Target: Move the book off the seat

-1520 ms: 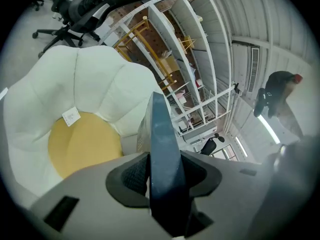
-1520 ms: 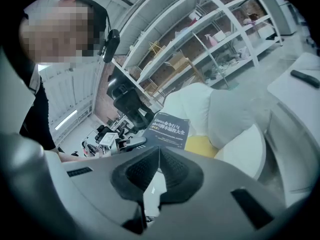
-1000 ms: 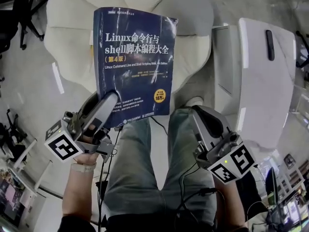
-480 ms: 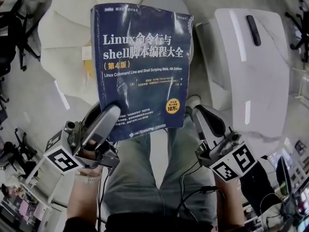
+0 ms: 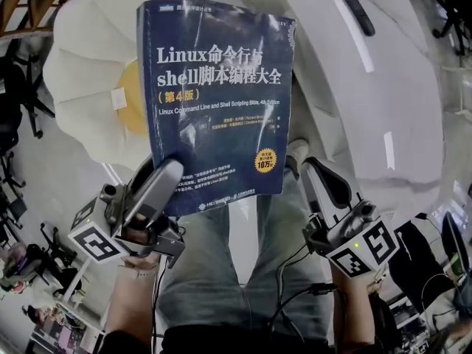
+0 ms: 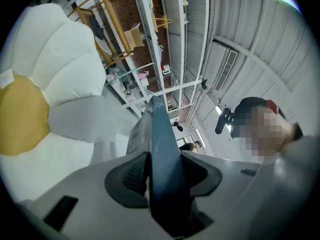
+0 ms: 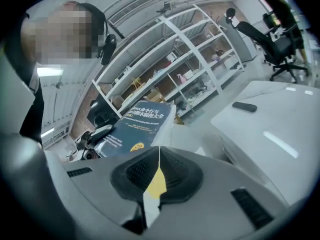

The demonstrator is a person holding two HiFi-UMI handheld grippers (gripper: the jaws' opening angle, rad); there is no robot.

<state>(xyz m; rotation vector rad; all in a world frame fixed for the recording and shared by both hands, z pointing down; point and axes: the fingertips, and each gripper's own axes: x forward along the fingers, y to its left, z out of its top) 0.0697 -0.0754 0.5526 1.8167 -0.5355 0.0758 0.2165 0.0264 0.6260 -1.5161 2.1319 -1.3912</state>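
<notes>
A dark blue paperback book (image 5: 214, 102) with white Linux title print hangs upright in the air. My left gripper (image 5: 168, 174) is shut on its lower left corner. In the left gripper view the book's edge (image 6: 159, 149) runs straight up between the pressed pads of the left gripper (image 6: 160, 171). The seat (image 5: 88, 87), a white flower-shaped cushion with a yellow centre, lies below and left of the book. My right gripper (image 5: 316, 169) is shut and holds nothing, low at the right. The right gripper (image 7: 159, 171) looks toward the book (image 7: 140, 121).
A white table (image 5: 369, 87) stands at the right with a black remote (image 5: 357, 12) on it. The table (image 7: 275, 129) and remote (image 7: 244, 106) also show ahead of the right gripper. The person's jeans-clad legs (image 5: 221, 271) are below. Office chairs (image 5: 18, 87) stand at the left.
The book, still held by the left gripper, has shifted right relative to the seat, which now shows left of it. The right gripper has barely moved.
</notes>
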